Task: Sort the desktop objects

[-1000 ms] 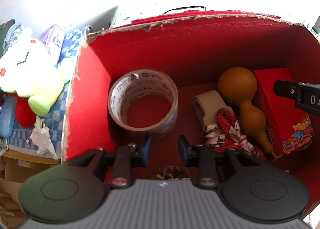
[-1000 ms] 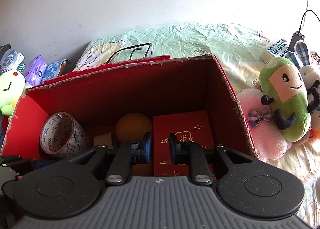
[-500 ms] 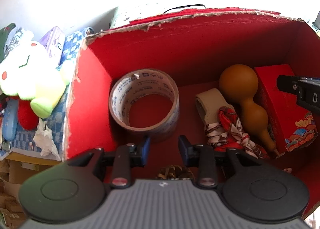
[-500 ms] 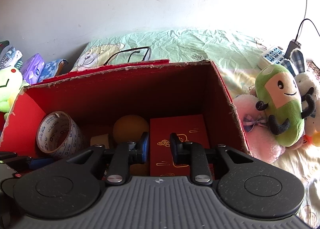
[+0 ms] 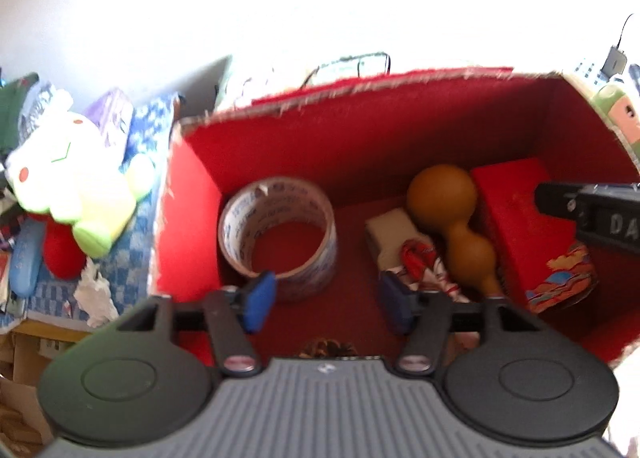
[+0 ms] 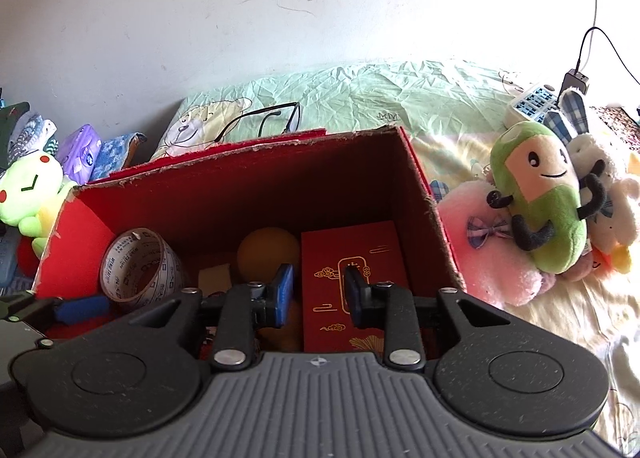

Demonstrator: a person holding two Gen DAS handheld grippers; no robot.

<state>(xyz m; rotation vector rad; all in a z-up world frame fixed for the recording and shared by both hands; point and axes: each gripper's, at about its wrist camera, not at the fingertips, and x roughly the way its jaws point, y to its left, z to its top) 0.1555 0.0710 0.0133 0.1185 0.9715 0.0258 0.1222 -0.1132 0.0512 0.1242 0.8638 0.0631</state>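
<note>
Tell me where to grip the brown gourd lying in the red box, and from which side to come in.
Grip the brown gourd at its narrow waist, between the big round bulb and the smaller lower one, probably coming from above. It lies flat on the floor of the red box, wedged between the red packet and the patterned cloth, so there is little room at its sides.

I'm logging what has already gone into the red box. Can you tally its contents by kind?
Tape roll: 1
Gourd: 1
Red gift box: 1
Beige block: 1
Patterned scarf: 1
Total: 5 visible in the red box; a brownish thing at the near edge is too hidden to count.
</note>
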